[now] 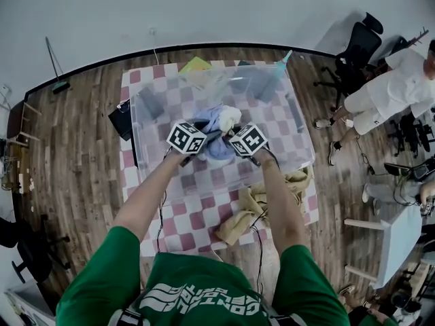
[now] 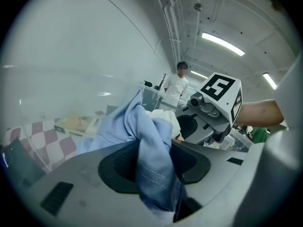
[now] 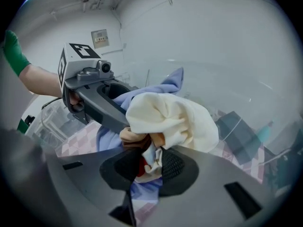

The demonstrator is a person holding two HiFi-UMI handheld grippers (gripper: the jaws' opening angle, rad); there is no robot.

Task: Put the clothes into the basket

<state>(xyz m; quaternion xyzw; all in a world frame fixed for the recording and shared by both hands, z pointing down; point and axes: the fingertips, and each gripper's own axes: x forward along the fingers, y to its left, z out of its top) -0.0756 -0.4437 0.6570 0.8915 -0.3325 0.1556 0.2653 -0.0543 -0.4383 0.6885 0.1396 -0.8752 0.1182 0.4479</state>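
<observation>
A: Head view first: the blue garment (image 1: 216,133) and a cream cloth (image 1: 230,117) are bunched together over the middle of the clear basket (image 1: 144,131), well inside its rim on every side. I can't tell whether the bundle touches the bottom.

B: Who's got what?

A: The left gripper (image 2: 152,161) is clamped narrow on the blue garment, and a fold runs straight down between its pads. The right gripper (image 3: 149,161) is pinched on the cream cloth, with a brownish scrap and a red one caught in the same bite and blue fabric under it.

B: Those tips look close.

A: Nearly nose to nose, with the marker cubes angled toward each other.

B: Walls?

A: The left gripper view has the clear wall sweeping up on its left. The right gripper view has it curving away on its right. Neither gripper touches a wall that I can see.

B: Anything outside the basket?

A: A tan cloth (image 1: 262,206) lies crumpled on the checked table (image 1: 146,202), just beside the basket's near right corner, spilling toward the front edge. The basket fills most of the tabletop. It leaves a checked strip on the person's side and a thin one on the left.

B: Around the table?

A: Open wood floor (image 1: 81,155) on the left. A person in white (image 1: 391,90) and an office chair (image 1: 357,49) are well off to the right.
</observation>
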